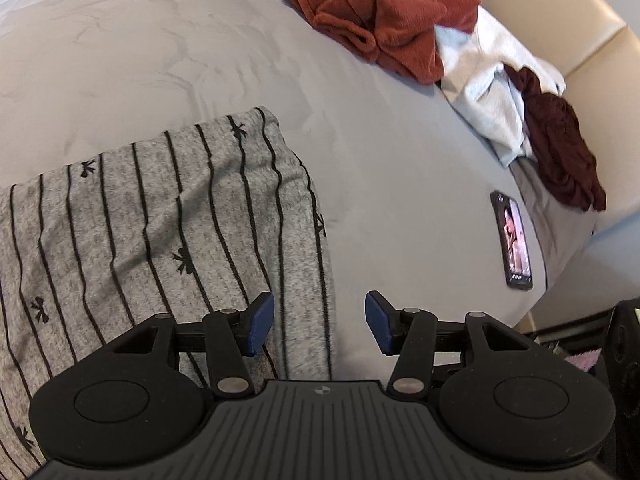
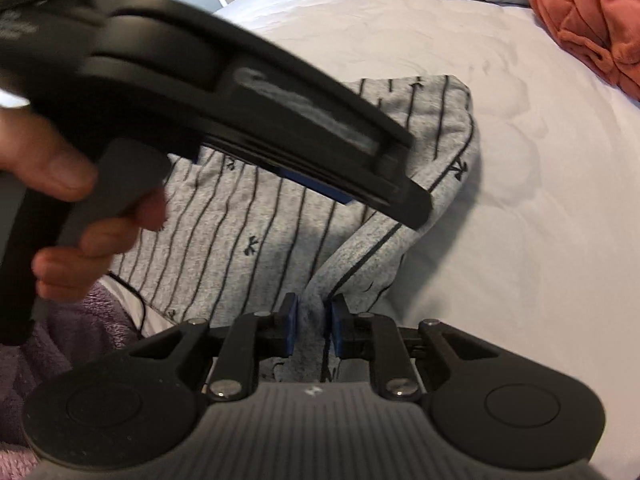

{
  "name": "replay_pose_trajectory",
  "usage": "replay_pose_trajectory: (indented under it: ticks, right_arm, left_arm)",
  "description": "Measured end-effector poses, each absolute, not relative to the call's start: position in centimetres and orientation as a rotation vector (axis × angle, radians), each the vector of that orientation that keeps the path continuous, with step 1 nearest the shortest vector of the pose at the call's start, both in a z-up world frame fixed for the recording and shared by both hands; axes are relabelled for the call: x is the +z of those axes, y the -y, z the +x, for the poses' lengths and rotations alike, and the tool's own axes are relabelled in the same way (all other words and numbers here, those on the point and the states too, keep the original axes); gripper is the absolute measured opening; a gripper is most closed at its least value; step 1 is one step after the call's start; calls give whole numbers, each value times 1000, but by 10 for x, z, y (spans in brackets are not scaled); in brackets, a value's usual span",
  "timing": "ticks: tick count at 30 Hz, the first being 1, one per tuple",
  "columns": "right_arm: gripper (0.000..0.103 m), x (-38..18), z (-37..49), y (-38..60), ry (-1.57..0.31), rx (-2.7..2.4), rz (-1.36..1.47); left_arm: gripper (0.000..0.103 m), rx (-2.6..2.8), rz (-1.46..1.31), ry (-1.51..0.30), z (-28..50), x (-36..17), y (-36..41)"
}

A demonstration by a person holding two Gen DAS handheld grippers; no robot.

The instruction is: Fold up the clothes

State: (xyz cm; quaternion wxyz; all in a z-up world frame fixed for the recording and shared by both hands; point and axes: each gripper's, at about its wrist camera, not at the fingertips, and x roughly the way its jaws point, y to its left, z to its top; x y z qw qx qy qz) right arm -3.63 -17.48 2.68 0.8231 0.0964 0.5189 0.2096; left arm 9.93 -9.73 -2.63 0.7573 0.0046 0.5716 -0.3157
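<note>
A grey garment with thin black stripes and small bow prints point(image 1: 168, 216) lies on the pale grey bed point(image 1: 200, 52). My left gripper point(image 1: 319, 322) hovers open over the garment's right edge, nothing between its blue pads. In the right wrist view my right gripper point(image 2: 314, 330) is shut on a raised fold of the same striped garment point(image 2: 260, 224), which stretches up from the cloth. The left gripper's black body point(image 2: 240, 112), held by a hand point(image 2: 68, 216), crosses above the garment and hides part of it.
A rust-orange fleece pile point(image 1: 380, 12), a white cloth point(image 1: 484, 92) and a dark maroon garment point(image 1: 560, 148) lie along the bed's far right edge by a beige headboard point(image 1: 580, 28). A phone point(image 1: 513, 240) lies screen-up near that edge. Purple fleece point(image 2: 68, 340) sits at lower left.
</note>
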Motion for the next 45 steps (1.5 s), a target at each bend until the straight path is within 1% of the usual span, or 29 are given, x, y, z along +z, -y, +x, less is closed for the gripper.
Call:
replay_pose_trajectory:
  ticks: [7,8,9,10,11,12,14,15,16,19,20,23,24,29,35,43,45]
  right_arm:
    - [19,28,-33,169,-1091,473,176]
    - [19,28,-32,170,-1092,474,179]
    - [19,27,-31,172,-1094,473,183]
    - [19,27,-30,174,-1097,473,189]
    - [22,27,-29,177,-1100,473,196]
    - [24,26,-28,180,-1103,473,203]
    - [27,26,-26,186,-1109,475,210]
    - [32,26,-26,188,-1110,471,202]
    - [35,27,-25,190,-1111,473,193]
    - [37,33,-25,196,-1114,487,163]
    - [40,35,-24,198,-1115,492,153]
    - [56,40,-24,205,-1118,506,122]
    - [59,42,-23,207,-1119,511,112]
    - [60,59,-12,243,-1077,435,180]
    - [60,28,19,294,-1065,269,473]
    - [60,6,77,278,-1047,218,574]
    - [60,-1,91,277,-1062,175,556]
  left_arm:
    - [48,-654,145,-1271,98,-45,113]
    - [36,-655,144,-1281,98,-49,113]
    - [23,-653,139,-1287,99,-52,111]
    - [22,-648,133,-1292,100,-55,109]
    - [16,-643,127,-1297,101,-58,106]
    - [15,-639,110,-1300,102,-59,103]
    - [13,-632,68,-1305,104,-60,94]
    - [13,-630,50,-1305,105,-60,90]
    - [13,-630,40,-1303,104,-60,87]
    - [12,-628,17,-1295,102,-59,77]
    - [12,-627,8,-1291,103,-58,74]
    - [12,-626,-27,-1281,104,-55,64]
    - [12,-625,-41,-1279,105,-54,60]
    - [12,-629,-69,-1259,103,-50,45]
    - [12,-654,-80,-1218,97,-49,40]
    - [12,-678,-97,-1198,94,-53,35]
    - [12,-682,-95,-1196,94,-52,35]
